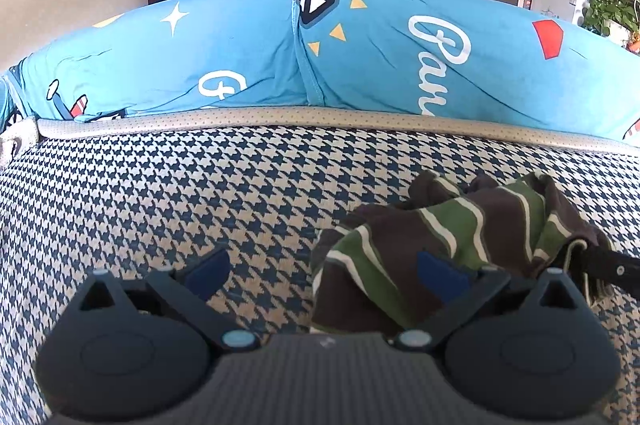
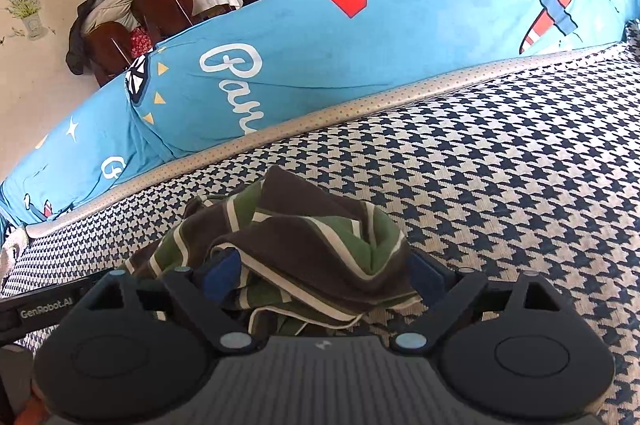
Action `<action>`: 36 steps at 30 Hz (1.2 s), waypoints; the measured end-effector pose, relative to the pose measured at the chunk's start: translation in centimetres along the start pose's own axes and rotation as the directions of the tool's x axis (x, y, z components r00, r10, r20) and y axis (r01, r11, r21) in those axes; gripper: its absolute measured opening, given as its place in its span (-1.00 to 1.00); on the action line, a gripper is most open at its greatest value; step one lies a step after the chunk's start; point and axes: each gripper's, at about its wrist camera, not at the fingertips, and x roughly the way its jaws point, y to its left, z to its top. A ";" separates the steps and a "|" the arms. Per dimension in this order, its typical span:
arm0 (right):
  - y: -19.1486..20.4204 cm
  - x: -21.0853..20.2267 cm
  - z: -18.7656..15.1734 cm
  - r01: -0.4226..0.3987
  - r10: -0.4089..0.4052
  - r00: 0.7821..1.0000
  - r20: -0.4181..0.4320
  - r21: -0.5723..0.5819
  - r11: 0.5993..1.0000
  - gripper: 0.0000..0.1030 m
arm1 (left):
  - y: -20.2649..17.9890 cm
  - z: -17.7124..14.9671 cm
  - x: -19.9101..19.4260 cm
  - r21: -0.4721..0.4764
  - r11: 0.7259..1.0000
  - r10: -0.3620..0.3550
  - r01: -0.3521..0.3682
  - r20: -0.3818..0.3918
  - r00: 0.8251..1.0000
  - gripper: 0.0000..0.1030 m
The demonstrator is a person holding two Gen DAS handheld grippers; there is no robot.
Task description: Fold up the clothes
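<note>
Left wrist view shows the left gripper (image 1: 324, 277) low in the frame with its fingers (image 1: 208, 275) spread wide; one lies over the houndstooth cushion (image 1: 160, 193), the other over the striped garment (image 1: 440, 229) bunched at lower right. Right wrist view has the right gripper (image 2: 326, 271) with fingers (image 2: 222, 271) wide either side of the same crumpled heap at centre bottom; whether they touch it is hard to tell. Behind runs a blue printed cover (image 2: 400, 37).

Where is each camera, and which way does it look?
Left wrist: on the left gripper, looking down at the houndstooth cushion; the bunched brown-and-green striped garment lies right.
Right wrist: on the right gripper, looking over that garment; jaws wide.
Shared: garment, cushion, blue printed cover.
</note>
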 end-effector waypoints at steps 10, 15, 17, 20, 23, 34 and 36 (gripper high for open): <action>-0.2 3.7 -0.3 -0.015 0.015 1.000 -0.008 -0.003 1.000 0.45 | 1.6 0.2 -0.7 -0.038 0.999 -0.013 0.013 -0.003 1.000 1.00; 0.6 3.2 -0.5 -0.059 0.060 0.998 0.011 -0.044 0.997 -0.18 | 2.1 0.3 -1.2 -0.034 0.999 -0.016 0.016 0.003 1.000 1.00; 1.1 2.6 -0.5 -0.076 0.078 0.997 0.028 -0.058 0.995 -0.35 | 2.5 0.5 -1.4 -0.044 0.999 -0.012 0.013 0.012 1.000 1.00; 1.8 1.4 -0.6 -0.118 0.123 0.991 0.059 -0.086 0.989 -0.50 | 3.1 0.8 -1.8 -0.058 0.998 -0.006 0.007 0.026 1.000 1.00; 3.1 0.1 -0.9 -0.167 0.181 0.980 0.085 -0.145 0.975 -0.55 | 3.9 1.1 -2.2 -0.081 0.997 -0.001 0.004 0.042 0.999 1.00; 8.5 -1.4 -4.3 -0.286 0.306 0.952 0.023 -0.295 0.912 -0.59 | 4.6 1.8 -3.0 -0.112 0.991 -0.061 0.071 0.083 0.995 1.00; 9.1 -1.3 -4.8 -0.298 0.314 0.949 0.006 -0.303 0.905 -0.59 | 4.3 1.8 -3.3 -0.101 0.990 -0.087 0.097 0.096 0.992 1.00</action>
